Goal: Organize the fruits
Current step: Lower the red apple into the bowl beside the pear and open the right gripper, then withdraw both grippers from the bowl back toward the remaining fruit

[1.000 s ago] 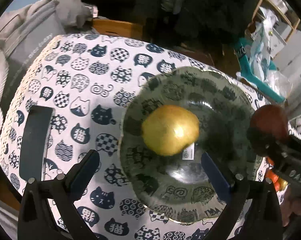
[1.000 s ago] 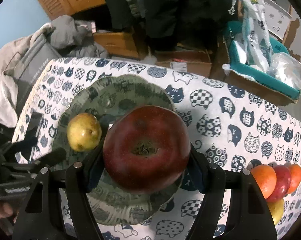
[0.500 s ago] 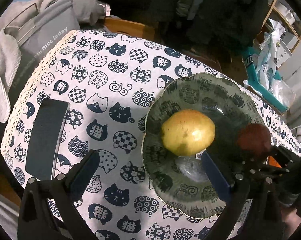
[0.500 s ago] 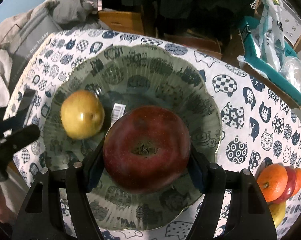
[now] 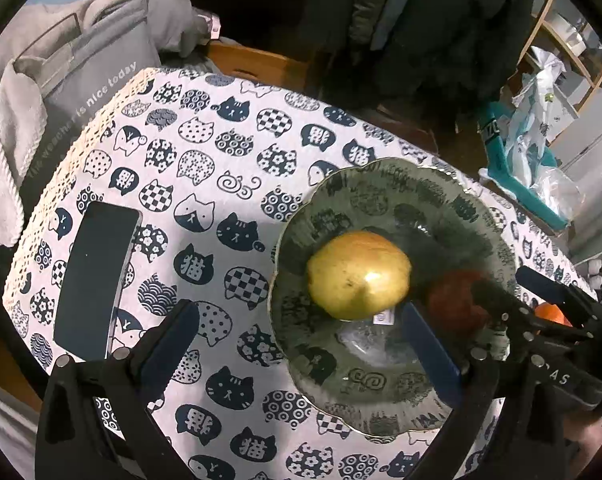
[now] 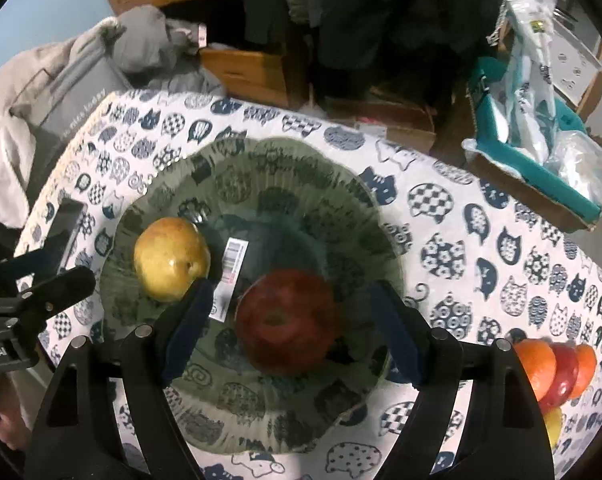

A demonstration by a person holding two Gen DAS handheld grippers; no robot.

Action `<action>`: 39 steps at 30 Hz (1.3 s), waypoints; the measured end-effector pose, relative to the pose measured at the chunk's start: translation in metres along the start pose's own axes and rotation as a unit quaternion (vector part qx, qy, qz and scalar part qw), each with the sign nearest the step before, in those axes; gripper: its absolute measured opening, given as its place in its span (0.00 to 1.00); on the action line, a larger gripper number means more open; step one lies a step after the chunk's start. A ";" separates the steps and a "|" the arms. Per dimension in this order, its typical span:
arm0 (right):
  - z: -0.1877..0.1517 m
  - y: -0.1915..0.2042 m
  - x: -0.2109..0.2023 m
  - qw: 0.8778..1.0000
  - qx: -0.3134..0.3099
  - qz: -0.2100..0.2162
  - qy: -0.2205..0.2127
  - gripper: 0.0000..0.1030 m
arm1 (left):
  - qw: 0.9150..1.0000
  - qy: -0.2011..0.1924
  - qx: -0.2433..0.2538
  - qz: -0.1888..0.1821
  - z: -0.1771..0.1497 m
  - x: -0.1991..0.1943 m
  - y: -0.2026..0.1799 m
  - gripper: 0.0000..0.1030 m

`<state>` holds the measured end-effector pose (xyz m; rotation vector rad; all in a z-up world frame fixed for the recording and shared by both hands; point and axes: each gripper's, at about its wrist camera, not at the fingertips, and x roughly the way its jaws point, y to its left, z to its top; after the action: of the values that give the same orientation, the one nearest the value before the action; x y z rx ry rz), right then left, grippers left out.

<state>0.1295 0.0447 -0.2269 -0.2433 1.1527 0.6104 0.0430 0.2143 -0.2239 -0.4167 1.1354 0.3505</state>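
Observation:
A green patterned plate [image 6: 285,168] sits on the cat-print tablecloth. A yellow pear [image 6: 171,258] lies on its left side, and a dark red apple [image 6: 287,322] rests on the plate between the spread fingers of my right gripper [image 6: 291,328], which is open with gaps on both sides of the apple. My left gripper [image 5: 301,344] is open and empty above the plate's [image 5: 381,188] left edge; the pear [image 5: 359,274] and the apple [image 5: 455,302] show beyond it.
Several oranges and red fruits [image 6: 553,364] lie at the table's right edge. A black phone [image 5: 95,280] lies on the left of the table. A grey bag [image 5: 85,80] and towel hang off the far left corner. A teal tray [image 6: 533,148] stands behind.
My right gripper lowered the red apple onto the plate and opened, letting it go. My left gripper drew back to the left, away from the pear.

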 end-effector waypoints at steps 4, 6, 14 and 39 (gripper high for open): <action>0.000 -0.007 -0.023 1.000 0.005 -0.010 -0.024 0.79 | 1.000 -0.015 0.008 -0.011 0.000 -0.014 -0.009 0.99; 0.000 -0.010 -0.035 0.999 0.006 -0.016 -0.035 0.79 | 0.999 -0.024 0.012 -0.017 0.000 -0.023 -0.016 0.99; -0.006 -0.026 -0.089 0.996 0.016 -0.034 -0.083 0.79 | 0.997 -0.056 0.039 -0.036 -0.002 -0.053 -0.041 0.99; -0.066 -0.091 -0.229 0.977 0.058 -0.080 -0.187 0.79 | 0.983 -0.117 0.108 -0.096 -0.026 -0.128 -0.119 0.99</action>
<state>0.0685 -0.1363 -0.0570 -0.1138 0.7925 0.4218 0.0292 0.0905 -0.0985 -0.2809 0.8848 0.1015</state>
